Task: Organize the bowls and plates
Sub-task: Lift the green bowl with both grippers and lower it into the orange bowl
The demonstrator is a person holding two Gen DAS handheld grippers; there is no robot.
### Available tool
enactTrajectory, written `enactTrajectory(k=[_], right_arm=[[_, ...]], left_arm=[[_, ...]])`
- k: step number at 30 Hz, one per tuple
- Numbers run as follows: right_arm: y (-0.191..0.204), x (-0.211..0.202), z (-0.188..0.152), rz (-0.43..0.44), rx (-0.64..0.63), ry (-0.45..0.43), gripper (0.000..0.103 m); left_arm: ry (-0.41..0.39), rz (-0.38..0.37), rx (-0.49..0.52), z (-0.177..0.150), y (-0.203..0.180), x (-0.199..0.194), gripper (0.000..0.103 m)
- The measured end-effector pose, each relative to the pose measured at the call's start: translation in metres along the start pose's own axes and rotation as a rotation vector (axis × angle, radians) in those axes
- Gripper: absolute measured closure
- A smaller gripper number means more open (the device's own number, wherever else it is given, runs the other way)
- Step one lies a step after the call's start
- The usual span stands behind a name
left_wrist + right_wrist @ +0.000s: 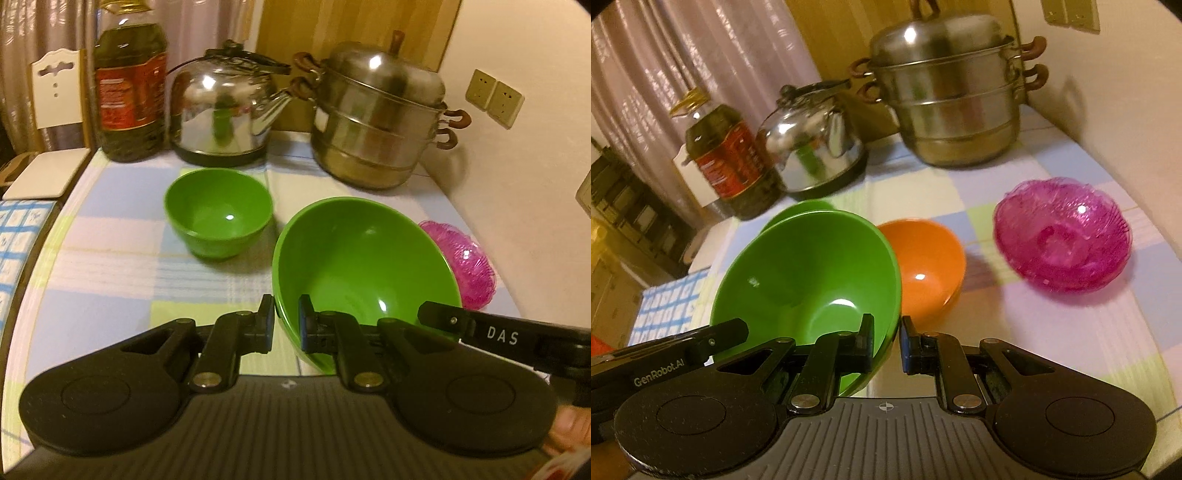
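Observation:
A large green bowl [365,266] hangs tilted above the checked tablecloth, held from two sides. My left gripper [286,312] is shut on its near rim, one pad inside and one outside. My right gripper [886,328] is shut on the opposite rim of the same large green bowl [805,280]. Behind it on the cloth stands a small green bowl [218,218]. An orange bowl [927,262] sits just right of the held bowl. A pink glass bowl [1060,236] stands further right, near the wall.
Along the back stand an oil bottle [129,85], a steel kettle [221,107] and a stacked steel steamer pot [376,118]. The wall [517,177] closes the right side. The table edge [48,236] runs down the left, with a white chair [55,92] beyond it.

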State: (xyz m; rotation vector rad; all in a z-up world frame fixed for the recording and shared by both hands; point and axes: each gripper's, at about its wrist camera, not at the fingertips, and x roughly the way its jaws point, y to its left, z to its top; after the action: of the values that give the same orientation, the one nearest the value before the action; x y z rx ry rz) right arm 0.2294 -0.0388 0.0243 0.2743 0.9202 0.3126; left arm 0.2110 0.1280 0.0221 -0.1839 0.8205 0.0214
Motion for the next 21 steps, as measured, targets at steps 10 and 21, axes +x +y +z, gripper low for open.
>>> enactTrajectory(k=[10, 21], right_arm=[[-0.022, 0.020, 0.029, -0.034, 0.030, -0.011, 0.089], [-0.029, 0.046, 0.043, -0.071, 0.002, -0.001, 0.089]], left_arm=[[0.015, -0.026, 0.019, 0.024, -0.013, 0.036, 0.092], [0.036, -0.034, 0.040, 0.038, -0.014, 0.068, 0.092]])
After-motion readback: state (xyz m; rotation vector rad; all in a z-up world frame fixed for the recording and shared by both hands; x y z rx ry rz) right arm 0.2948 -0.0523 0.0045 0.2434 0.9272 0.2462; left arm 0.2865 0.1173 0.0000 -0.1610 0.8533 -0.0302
